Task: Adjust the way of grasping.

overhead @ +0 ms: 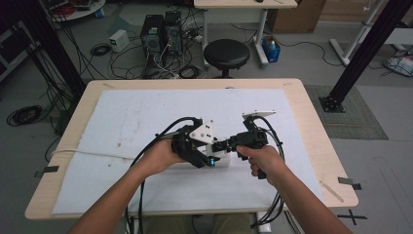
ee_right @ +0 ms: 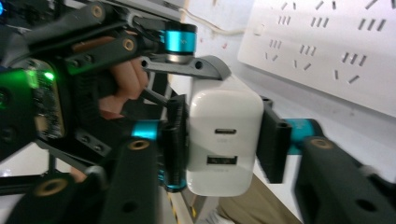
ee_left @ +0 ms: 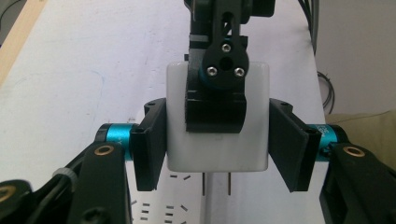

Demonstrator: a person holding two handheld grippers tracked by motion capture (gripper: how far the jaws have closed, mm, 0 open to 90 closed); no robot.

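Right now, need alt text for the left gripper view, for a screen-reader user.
A white plug-in charger sits between the left gripper's two black jaws, with the right gripper clamped on it from the far side. Its two metal prongs point down toward a white power strip on the white table cover.

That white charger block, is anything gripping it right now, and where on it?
The white two-port plastic charger block is clamped by both grippers. The right gripper presses its two side faces. The left gripper squeezes its other pair of sides, prongs pointing down.
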